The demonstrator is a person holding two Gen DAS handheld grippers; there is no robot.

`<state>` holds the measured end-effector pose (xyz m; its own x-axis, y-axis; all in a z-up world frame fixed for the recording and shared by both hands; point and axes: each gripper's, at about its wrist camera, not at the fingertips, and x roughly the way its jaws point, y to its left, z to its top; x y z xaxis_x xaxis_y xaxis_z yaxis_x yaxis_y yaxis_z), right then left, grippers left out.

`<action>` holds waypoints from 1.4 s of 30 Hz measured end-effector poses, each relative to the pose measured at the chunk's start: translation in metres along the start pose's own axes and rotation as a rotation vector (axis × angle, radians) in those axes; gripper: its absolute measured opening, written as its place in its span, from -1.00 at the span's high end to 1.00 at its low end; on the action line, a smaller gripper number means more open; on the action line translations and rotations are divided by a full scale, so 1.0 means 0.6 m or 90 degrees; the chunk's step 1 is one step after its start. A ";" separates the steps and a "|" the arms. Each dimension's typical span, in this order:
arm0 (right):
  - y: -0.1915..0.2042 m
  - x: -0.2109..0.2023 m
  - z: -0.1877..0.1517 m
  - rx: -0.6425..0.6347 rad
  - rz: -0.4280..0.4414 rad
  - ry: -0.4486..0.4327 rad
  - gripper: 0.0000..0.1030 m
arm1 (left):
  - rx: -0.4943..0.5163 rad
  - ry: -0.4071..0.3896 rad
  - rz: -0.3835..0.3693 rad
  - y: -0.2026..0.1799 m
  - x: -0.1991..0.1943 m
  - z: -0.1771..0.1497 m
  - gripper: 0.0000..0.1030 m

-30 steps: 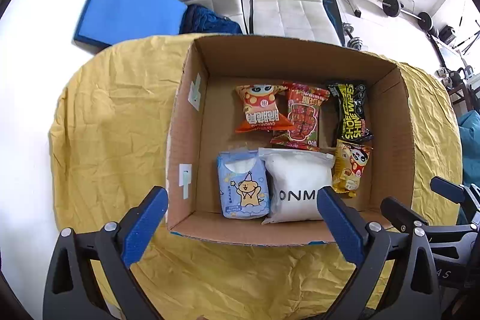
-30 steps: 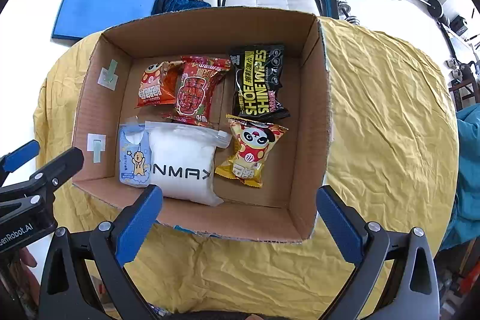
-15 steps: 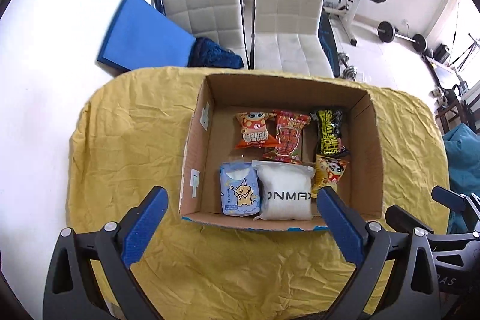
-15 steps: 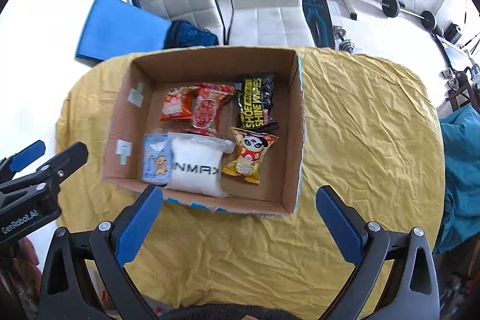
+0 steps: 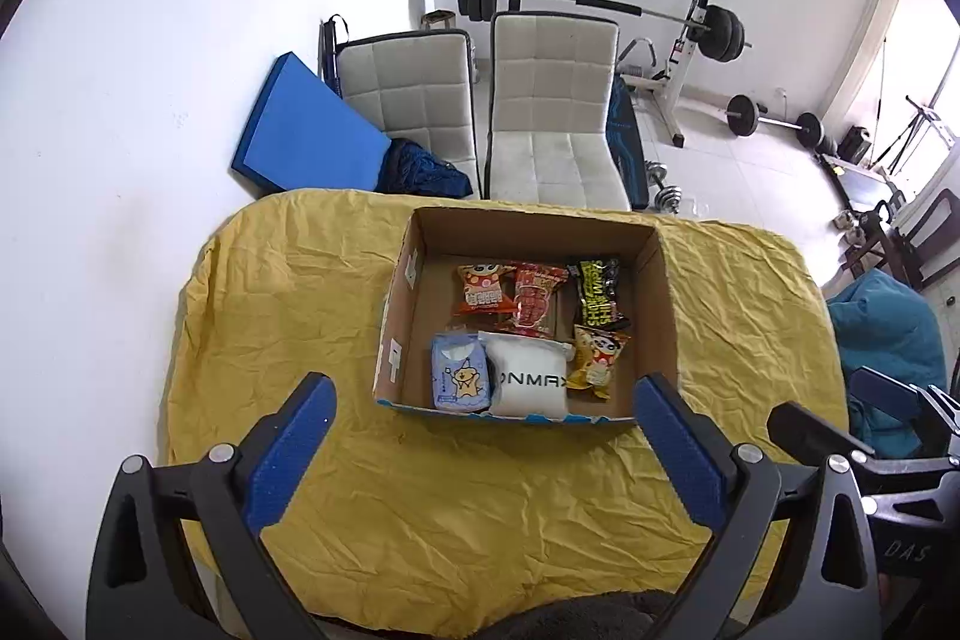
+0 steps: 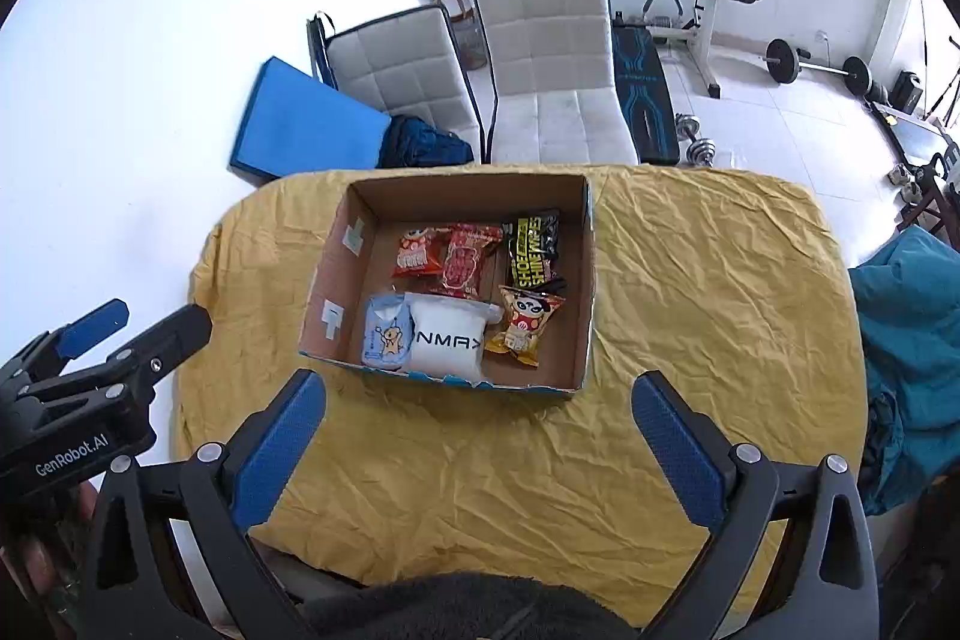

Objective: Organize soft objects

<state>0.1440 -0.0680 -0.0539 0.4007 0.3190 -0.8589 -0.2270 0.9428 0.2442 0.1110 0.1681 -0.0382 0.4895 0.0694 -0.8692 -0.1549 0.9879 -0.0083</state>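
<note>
An open cardboard box point(image 5: 396, 316) point(image 6: 591, 280) stands on a table under a yellow cloth point(image 5: 288, 316) point(image 6: 708, 292). Inside lie several soft packs: a blue tissue pack point(image 5: 459, 379) point(image 6: 387, 337), a white pouch point(image 5: 528, 382) point(image 6: 447, 340), an orange snack bag point(image 5: 480, 289) point(image 6: 417, 253), a red snack bag point(image 5: 534, 301) point(image 6: 465, 262), a black wipes pack point(image 5: 597, 295) point(image 6: 531, 253) and a yellow snack bag point(image 5: 594, 358) point(image 6: 522, 325). My left gripper point(image 5: 480, 442) and right gripper point(image 6: 480, 436) are both open and empty, held back above the table's near edge.
Two white padded chairs point(image 5: 552, 112) point(image 6: 552, 58) and a blue mat point(image 5: 306, 130) stand behind the table. A barbell rack point(image 5: 696, 28) and weights are at the back. A teal beanbag point(image 6: 912, 340) lies right of the table.
Both grippers have pulled back and up from the box, which now looks smaller and farther. Both stayed open and empty. The packs in the box have not moved.
</note>
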 end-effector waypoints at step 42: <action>-0.034 -0.153 -0.037 -0.001 -0.098 -0.079 -1.00 | -0.039 -0.051 0.014 -0.008 -0.118 -0.038 -0.98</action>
<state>0.0920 -0.1190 0.0098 0.5377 0.1805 -0.8236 -0.1553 0.9813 0.1136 0.0578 0.1553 0.0120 0.5520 0.1048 -0.8272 -0.2175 0.9758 -0.0215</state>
